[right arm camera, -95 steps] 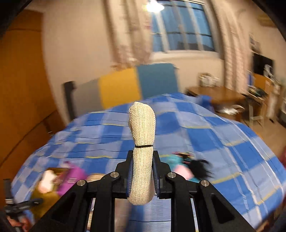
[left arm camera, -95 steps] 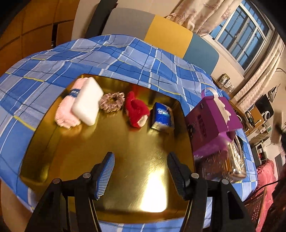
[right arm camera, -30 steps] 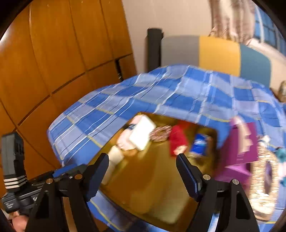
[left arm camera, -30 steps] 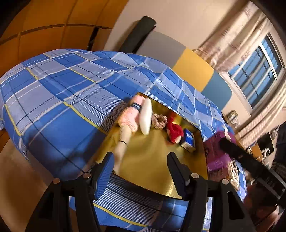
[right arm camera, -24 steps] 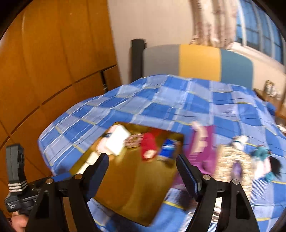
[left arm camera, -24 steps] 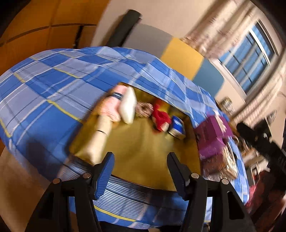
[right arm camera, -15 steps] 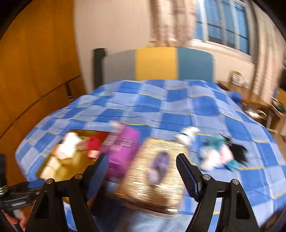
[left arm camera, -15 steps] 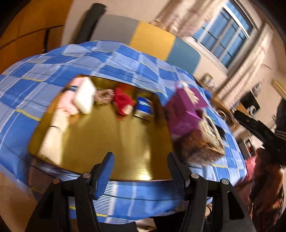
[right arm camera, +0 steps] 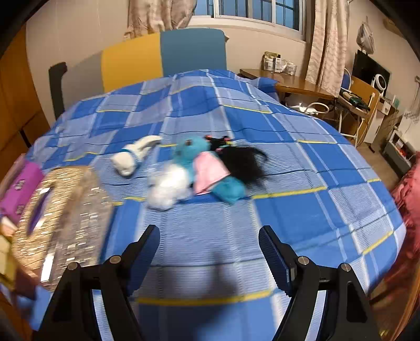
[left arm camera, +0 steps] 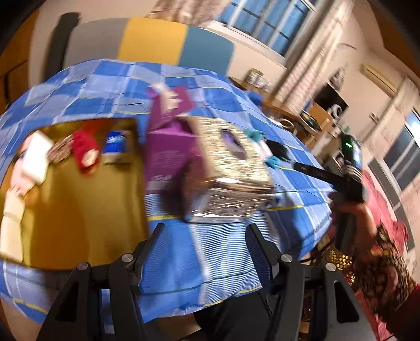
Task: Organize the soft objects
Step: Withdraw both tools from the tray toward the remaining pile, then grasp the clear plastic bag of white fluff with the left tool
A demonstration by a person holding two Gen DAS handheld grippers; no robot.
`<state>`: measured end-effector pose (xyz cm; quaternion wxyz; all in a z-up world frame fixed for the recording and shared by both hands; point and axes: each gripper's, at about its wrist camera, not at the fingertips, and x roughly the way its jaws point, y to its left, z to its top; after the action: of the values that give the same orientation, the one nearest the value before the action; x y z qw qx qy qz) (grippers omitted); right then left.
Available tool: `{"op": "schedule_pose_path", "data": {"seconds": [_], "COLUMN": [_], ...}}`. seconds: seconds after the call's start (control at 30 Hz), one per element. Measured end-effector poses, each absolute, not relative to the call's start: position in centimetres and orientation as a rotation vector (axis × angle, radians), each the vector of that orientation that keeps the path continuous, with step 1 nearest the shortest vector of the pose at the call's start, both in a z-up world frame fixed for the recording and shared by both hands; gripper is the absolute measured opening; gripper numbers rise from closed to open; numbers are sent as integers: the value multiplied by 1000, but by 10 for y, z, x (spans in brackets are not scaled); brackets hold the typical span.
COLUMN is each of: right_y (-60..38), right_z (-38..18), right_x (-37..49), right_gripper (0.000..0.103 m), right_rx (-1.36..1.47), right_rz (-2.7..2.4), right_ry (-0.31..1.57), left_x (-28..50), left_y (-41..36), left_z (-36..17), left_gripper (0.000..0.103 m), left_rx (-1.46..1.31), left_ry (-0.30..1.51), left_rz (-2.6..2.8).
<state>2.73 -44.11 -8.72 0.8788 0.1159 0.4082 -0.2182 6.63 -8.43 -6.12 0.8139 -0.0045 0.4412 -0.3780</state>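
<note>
Warm indoor light is filling both views, and the window (right arm camera: 258, 11) is showing dark blue. Motion blur is smearing the sparkly box (left arm camera: 231, 162) and the plush toys (right arm camera: 199, 168). A soft shadow is falling on the near bedspread (right arm camera: 302, 209). Fisheye distortion is bending and darkening the edges.

**A lived-in bedroom**

A bed (right arm camera: 288, 168) under a blue checked cover fills the room, backed by a grey, yellow and blue headboard (right arm camera: 162, 57). Curtains (right arm camera: 325, 44) frame the window (right arm camera: 252, 10); a cluttered wooden desk (right arm camera: 302, 85) stands alongside, wood-panelled wardrobe doors (right arm camera: 15, 105) opposite.
</note>
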Motion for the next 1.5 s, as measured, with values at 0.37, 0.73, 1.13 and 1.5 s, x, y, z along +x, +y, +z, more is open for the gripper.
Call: {"op": "schedule_pose_path", "data": {"seconds": [0.37, 0.73, 1.13, 1.5], "right_y": [-518, -539, -548, -553], "right_z": [-110, -101, -96, -96], "right_x": [28, 20, 22, 19], "right_gripper": [78, 80, 80, 80], "right_rx": [374, 476, 512, 538], "right_rz": [-535, -566, -549, -558], "right_ry": [797, 782, 763, 753], "left_x": [72, 147, 187, 146], "left_y": [-231, -378, -440, -403], "left_z": [-29, -82, -146, -154], "left_gripper": [63, 63, 62, 39], "left_rx": [184, 252, 417, 267], "left_ry": [947, 1119, 1120, 1107], "left_rz": [-898, -767, -581, -647]}}
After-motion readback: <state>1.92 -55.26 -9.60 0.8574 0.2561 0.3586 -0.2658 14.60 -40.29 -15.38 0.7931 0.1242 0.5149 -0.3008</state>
